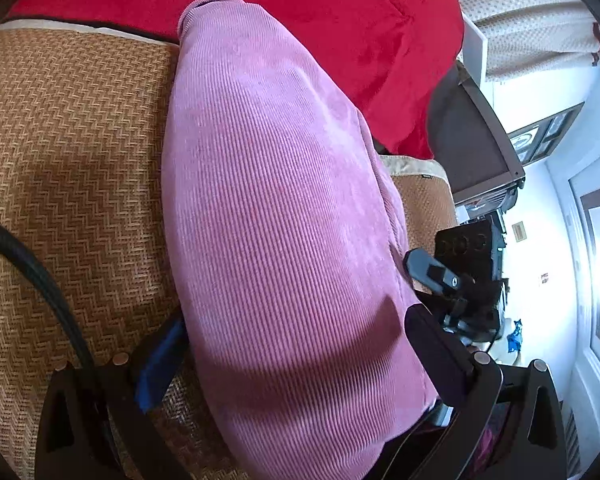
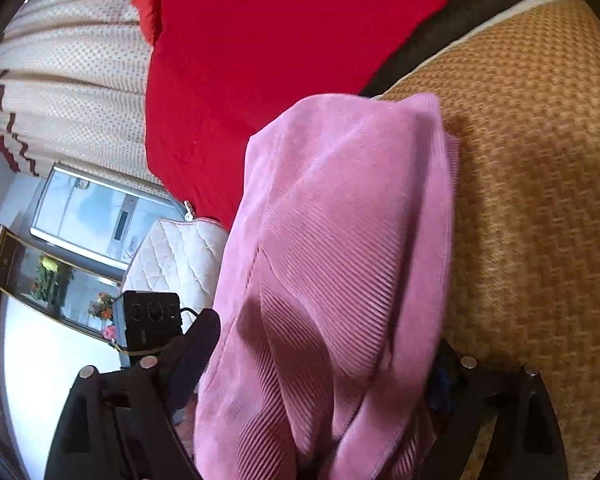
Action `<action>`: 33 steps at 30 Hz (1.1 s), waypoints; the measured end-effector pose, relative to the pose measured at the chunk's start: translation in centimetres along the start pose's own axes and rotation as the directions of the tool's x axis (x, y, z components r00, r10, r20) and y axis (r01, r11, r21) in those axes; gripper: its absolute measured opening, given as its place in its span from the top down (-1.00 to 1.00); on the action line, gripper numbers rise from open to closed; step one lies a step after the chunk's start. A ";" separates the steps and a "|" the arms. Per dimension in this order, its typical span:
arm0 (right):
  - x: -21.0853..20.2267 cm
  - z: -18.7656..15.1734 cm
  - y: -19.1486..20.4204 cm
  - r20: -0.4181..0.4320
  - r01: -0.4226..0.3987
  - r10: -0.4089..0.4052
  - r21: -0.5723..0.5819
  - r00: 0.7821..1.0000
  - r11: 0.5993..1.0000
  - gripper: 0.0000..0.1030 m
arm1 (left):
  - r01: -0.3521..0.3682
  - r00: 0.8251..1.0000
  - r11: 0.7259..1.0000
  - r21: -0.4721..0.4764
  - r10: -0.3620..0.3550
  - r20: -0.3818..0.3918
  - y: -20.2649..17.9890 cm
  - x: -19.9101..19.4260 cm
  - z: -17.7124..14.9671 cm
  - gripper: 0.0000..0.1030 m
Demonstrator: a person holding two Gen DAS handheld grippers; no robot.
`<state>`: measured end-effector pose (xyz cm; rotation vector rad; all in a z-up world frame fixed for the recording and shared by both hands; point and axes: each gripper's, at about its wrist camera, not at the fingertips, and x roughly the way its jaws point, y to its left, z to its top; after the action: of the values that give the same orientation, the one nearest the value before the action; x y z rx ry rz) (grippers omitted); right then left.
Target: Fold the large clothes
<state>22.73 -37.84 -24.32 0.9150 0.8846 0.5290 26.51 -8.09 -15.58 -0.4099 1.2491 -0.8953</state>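
Observation:
A pink ribbed garment (image 1: 276, 208) lies over a woven tan mat (image 1: 68, 144). In the left wrist view it fills the space between my left gripper's (image 1: 300, 344) two fingers (image 1: 160, 360), which stand wide apart on either side of the cloth; no pinch on it shows. In the right wrist view the same pink garment (image 2: 340, 264) is bunched and draped between my right gripper's (image 2: 320, 364) fingers (image 2: 192, 356), also spread around it. Its ribbed hem shows at the far end in both views.
A red blanket (image 1: 300, 12) lies beyond the garment, also in the right wrist view (image 2: 240, 60). A black cable (image 1: 40, 272) crosses the mat at left. A black camera device (image 1: 466, 246) and dark furniture stand at right. A quilted white cushion (image 2: 172, 260) and curtain sit left.

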 end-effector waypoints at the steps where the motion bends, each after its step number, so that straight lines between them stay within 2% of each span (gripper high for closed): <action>1: 0.4 -0.1 0.4 -0.001 0.018 -0.018 -0.022 1.000 1.000 -0.78 | -0.012 1.000 1.000 0.011 0.012 0.004 -0.2 0.2 0.0 -1.00; 4: 0.3 -0.3 1.0 0.011 0.044 -0.043 -0.044 0.999 0.998 -0.71 | -0.031 0.999 0.999 0.039 0.030 0.021 -1.0 0.5 -0.1 -0.99; 10: 0.7 -0.6 2.8 0.046 0.092 -0.087 -0.114 0.995 0.989 -0.46 | -0.061 0.996 0.996 0.060 0.057 0.067 -1.6 -0.2 0.1 -0.77; 17: 0.1 -1.1 5.7 0.105 0.124 -0.104 -0.204 0.989 0.971 -0.40 | -0.078 0.989 0.989 0.123 0.061 0.136 -3.3 -2.5 0.1 -0.68; 22: -0.5 -1.9 8.4 0.156 0.111 -0.071 -0.263 0.985 0.958 -0.39 | -0.089 0.979 0.986 0.140 0.062 0.192 -4.1 -5.0 -0.2 -0.68; 33: -0.1 -4.0 13.0 0.222 0.069 0.021 -0.391 0.975 0.918 -0.39 | -0.172 0.940 0.968 0.184 0.106 0.324 -5.4 -10.1 -1.8 -0.68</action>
<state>18.89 -29.29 -14.49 0.5756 0.5546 0.5482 22.41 -3.26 -5.92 -0.2765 0.8710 -0.7962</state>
